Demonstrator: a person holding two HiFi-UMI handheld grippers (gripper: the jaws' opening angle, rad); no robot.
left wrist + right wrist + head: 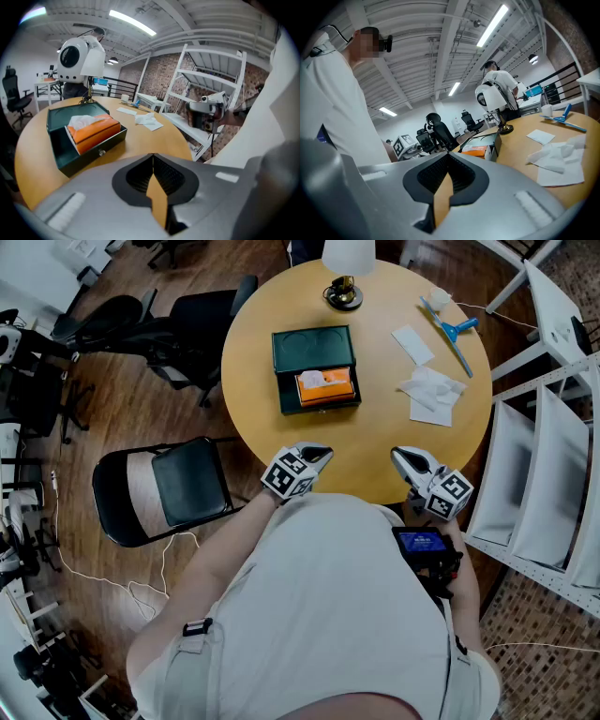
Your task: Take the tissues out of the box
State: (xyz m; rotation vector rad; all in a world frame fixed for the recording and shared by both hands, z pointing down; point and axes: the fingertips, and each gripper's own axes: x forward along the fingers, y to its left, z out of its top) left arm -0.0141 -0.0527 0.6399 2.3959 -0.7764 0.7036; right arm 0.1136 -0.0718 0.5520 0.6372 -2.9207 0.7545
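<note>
A dark green box stands open in the middle of the round wooden table, its lid laid back. Inside lies an orange tissue pack with a white tissue poking out of its top. Several loose tissues lie on the table to the right. My left gripper hovers at the near table edge, shut and empty, below the box. My right gripper is at the same edge further right, also shut and empty. The left gripper view has the box ahead to the left of the closed jaws.
A lamp base stands behind the box, under its white shade. A blue-handled scraper lies at the far right. A folding chair and office chairs stand left of the table; white shelving stands right.
</note>
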